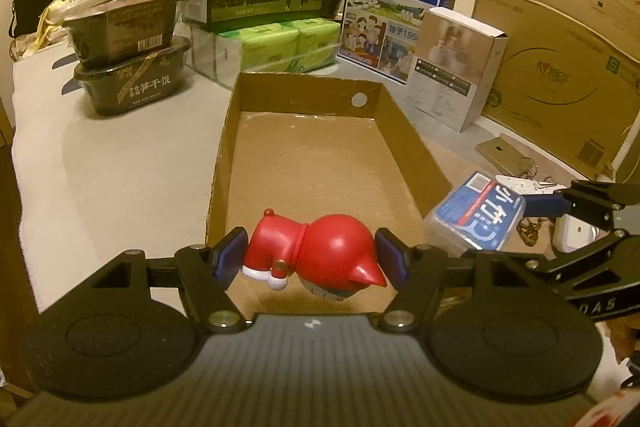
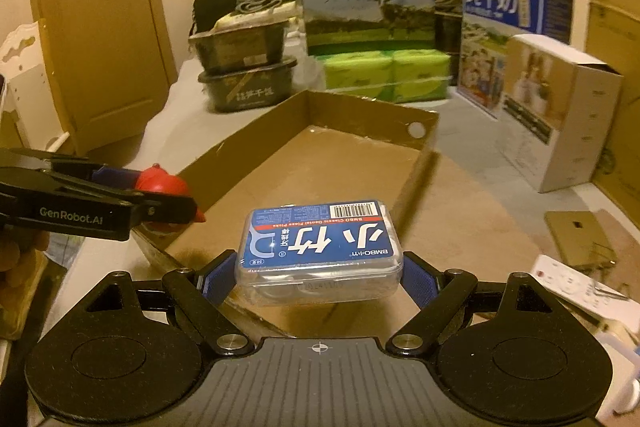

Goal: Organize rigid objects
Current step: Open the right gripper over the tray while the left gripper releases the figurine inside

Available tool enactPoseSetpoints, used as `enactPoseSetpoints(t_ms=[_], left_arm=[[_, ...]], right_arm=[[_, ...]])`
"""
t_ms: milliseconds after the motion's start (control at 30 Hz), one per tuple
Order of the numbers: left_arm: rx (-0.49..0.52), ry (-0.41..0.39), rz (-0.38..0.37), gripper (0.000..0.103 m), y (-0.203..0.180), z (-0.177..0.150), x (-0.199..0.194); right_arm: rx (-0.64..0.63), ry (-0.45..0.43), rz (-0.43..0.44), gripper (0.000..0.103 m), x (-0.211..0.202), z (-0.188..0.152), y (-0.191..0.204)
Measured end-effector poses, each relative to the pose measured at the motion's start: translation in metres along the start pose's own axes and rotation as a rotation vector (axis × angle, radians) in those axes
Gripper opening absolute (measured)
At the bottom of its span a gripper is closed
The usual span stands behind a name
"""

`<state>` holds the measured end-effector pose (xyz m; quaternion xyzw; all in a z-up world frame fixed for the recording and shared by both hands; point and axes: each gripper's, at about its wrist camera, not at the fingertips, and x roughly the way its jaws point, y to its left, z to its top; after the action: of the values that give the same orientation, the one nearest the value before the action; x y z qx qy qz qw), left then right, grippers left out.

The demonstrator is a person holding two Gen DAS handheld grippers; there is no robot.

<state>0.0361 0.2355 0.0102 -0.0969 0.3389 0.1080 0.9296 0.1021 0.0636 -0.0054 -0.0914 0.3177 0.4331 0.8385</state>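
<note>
Lowering gently is advised: the red figurine is clamped in the left gripper, the floss box in the right gripper, the cardboard tray at twelve o'clock.

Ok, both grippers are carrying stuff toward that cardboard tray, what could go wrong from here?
1. The red figurine is round and pinched only at its ends by the left gripper, so it might twist or slip.
2. The right gripper with the floss pick box is close beside the left, so they could collide over the cardboard tray.
</note>
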Motion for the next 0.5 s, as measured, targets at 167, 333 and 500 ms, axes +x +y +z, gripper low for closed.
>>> enactPoseSetpoints(t_ms=[167,333,500], left_arm=[[-0.014,0.008,0.017,0.067,0.006,-0.002,0.012],[-0.049,-0.027,0.039,0.077,0.011,-0.003,0.009],[-0.044,-0.038,0.044,0.077,0.008,-0.005,-0.003]], right_arm=[[-0.021,-0.008,0.014,0.086,0.013,-0.001,0.004],[-0.076,-0.031,0.024,0.092,0.016,-0.003,0.010],[-0.042,-0.032,0.003,0.093,0.003,-0.008,0.005]])
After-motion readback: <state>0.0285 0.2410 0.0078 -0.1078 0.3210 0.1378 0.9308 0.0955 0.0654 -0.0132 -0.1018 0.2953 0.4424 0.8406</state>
